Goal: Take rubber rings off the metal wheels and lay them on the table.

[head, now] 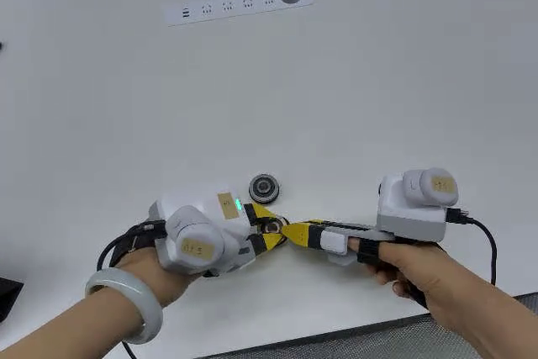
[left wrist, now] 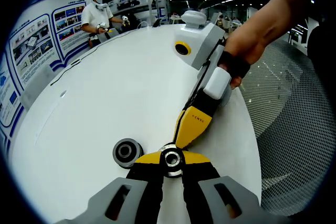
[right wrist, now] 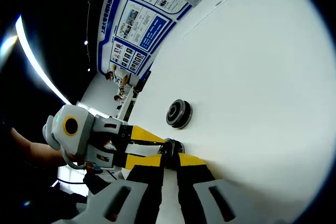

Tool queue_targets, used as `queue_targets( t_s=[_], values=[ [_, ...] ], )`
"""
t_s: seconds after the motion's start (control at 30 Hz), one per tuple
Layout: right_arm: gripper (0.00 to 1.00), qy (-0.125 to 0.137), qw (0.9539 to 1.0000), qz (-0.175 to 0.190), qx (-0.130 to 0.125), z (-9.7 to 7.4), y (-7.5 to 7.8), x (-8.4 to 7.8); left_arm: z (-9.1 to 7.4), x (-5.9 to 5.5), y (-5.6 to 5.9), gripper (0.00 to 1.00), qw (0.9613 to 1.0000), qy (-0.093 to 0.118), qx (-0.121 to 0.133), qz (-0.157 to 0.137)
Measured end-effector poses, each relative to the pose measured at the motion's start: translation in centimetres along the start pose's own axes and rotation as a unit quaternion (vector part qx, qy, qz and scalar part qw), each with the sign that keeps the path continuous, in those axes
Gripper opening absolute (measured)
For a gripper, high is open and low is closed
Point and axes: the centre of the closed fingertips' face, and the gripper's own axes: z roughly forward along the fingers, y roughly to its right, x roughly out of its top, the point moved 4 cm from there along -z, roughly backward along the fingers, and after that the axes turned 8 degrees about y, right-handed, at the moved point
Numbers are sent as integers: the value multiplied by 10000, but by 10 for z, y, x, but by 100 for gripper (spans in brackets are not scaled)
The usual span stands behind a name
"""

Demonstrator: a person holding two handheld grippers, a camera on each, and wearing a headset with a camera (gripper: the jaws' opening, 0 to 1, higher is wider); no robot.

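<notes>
At the near edge of the white table, centre of the head view: the left gripper, held in the left hand with a pale bangle on its wrist, has its two yellow-tipped jaws clamped on either side of a small metal wheel. In the left gripper view the metal wheel sits squarely between the jaw tips, hub facing the camera. Whether it rests on the table or is held just clear of it cannot be determined.

The right gripper, held in the right hand, points toward the left one, so that the two tools meet nose to nose. Its jaws are drawn together into a single yellow wedge whose tip touches the rim of the clamped wheel. Whether anything is pinched between them cannot be made out. In the right gripper view the same wheel lies directly beyond that gripper's tips, and the left gripper's jaws reach it from the left.

A second wheel, with a black outer band round a lighter hub, lies flat on the table just beside the clamped one. It is on the side away from the person and apart from both grippers.

A black cable trails from the rear of the right gripper. Farther back, a white power strip lies on the tabletop, well apart from the work.
</notes>
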Motion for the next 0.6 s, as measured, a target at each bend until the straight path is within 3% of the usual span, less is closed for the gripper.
queue_targets(
  t_s=[0.37,0.6],
  values=[
    [4,47,9999,-63,-97,-2,1,2,0,0,0,13,10000,2,6,-7],
    [2,80,9993,-352,-140,-2,0,2,0,0,0,13,10000,0,9,-15]
  ],
)
